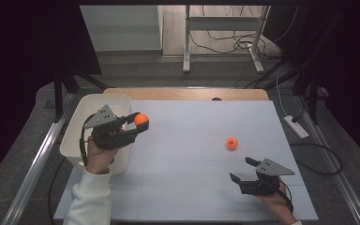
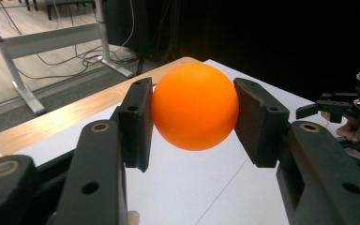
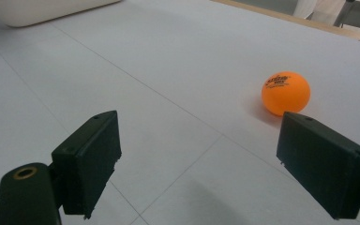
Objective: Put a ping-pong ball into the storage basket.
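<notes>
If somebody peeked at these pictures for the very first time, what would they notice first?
Probably the bright orange ball squeezed between the fingers of the left gripper, held up beside the white bin at the left edge of the table. Next, a second orange ball lying alone on the table, with the right gripper open just short of it.

I work at a white, faintly gridded tabletop (image 1: 197, 154) with a light wooden strip (image 1: 185, 93) along its far edge. Beyond that strip lies grey floor (image 1: 140, 70), then pale wood flooring where a grey metal table frame (image 1: 222, 28) stands among loose black cables (image 1: 225, 44). Darkness flanks the tabletop.
</notes>
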Available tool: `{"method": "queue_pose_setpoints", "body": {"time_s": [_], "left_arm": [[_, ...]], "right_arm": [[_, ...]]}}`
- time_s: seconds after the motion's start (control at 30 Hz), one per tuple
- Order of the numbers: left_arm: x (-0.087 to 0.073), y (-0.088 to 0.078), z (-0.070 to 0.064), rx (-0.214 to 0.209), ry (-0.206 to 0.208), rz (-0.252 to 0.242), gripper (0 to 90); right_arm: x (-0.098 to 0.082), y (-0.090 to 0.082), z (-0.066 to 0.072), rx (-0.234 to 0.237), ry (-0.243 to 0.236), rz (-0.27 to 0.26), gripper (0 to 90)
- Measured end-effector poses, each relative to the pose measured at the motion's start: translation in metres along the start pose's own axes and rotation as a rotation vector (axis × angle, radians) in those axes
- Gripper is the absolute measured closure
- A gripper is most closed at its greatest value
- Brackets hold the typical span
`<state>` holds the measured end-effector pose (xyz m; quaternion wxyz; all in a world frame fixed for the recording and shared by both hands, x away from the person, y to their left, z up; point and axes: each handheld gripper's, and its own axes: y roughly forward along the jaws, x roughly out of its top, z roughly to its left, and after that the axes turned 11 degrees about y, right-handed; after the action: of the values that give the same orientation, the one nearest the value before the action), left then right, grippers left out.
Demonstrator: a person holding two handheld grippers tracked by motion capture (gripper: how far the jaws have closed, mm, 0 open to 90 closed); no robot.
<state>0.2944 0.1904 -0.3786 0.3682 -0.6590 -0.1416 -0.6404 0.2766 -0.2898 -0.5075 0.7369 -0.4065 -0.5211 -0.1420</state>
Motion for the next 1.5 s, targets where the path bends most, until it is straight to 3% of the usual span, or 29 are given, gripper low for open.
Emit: {"method": "queue_pose_setpoints", "body": {"time_s": [0.83,1.5], "left_arm": [[-0.008,-0.024,0.011,0.092,-0.017,0.017,50.5],[-0.020,-0.043,0.030,0.186,-0.068,0.030,50.5]], "right_arm": [[0.000,0.000,0.001,-0.005,0.000,-0.003,14.0],[0.001,0.000,0.001,-0.008,-0.001,-0.002,14.0]]}}
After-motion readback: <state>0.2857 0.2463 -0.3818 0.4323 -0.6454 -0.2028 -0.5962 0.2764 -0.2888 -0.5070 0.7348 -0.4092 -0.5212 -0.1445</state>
